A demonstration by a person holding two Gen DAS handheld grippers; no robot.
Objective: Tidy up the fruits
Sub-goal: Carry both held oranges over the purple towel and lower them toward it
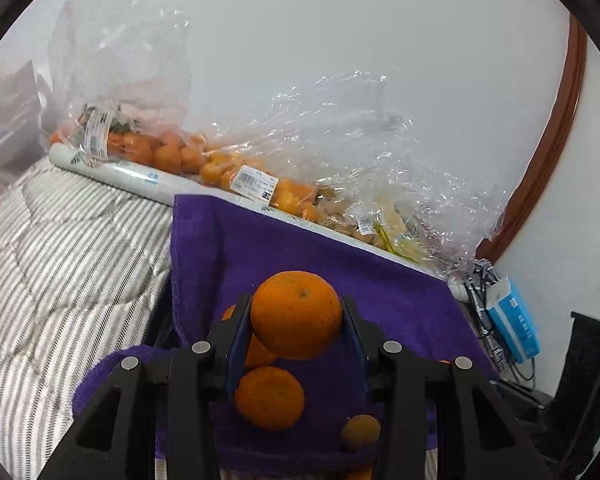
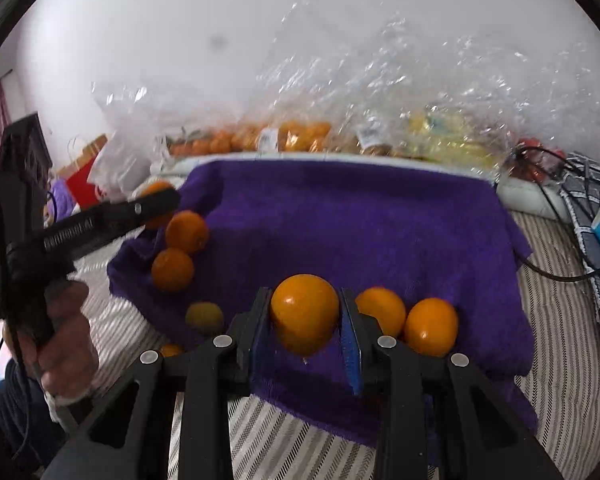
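Note:
My left gripper (image 1: pixel 297 312) is shut on an orange mandarin (image 1: pixel 296 316) and holds it above the purple towel (image 1: pixel 380 292). Two more mandarins (image 1: pixel 269 398) lie on the towel below it, with a small brownish fruit (image 1: pixel 360 432) to the right. My right gripper (image 2: pixel 305 312) is shut on a smooth yellow-orange fruit (image 2: pixel 305 314) over the towel's (image 2: pixel 360 224) near part. Two like fruits (image 2: pixel 431 326) lie just right of it. The left gripper (image 2: pixel 156 200) shows at the left of the right wrist view, above two mandarins (image 2: pixel 173 269) and near a brownish fruit (image 2: pixel 204 317).
Clear plastic bags of mandarins (image 1: pixel 172 152) and other fruit (image 2: pixel 440 136) line the wall behind the towel. Striped bedding (image 1: pixel 60 240) lies all around. A blue tissue box (image 1: pixel 514 320) and cables (image 2: pixel 552 200) sit at the right.

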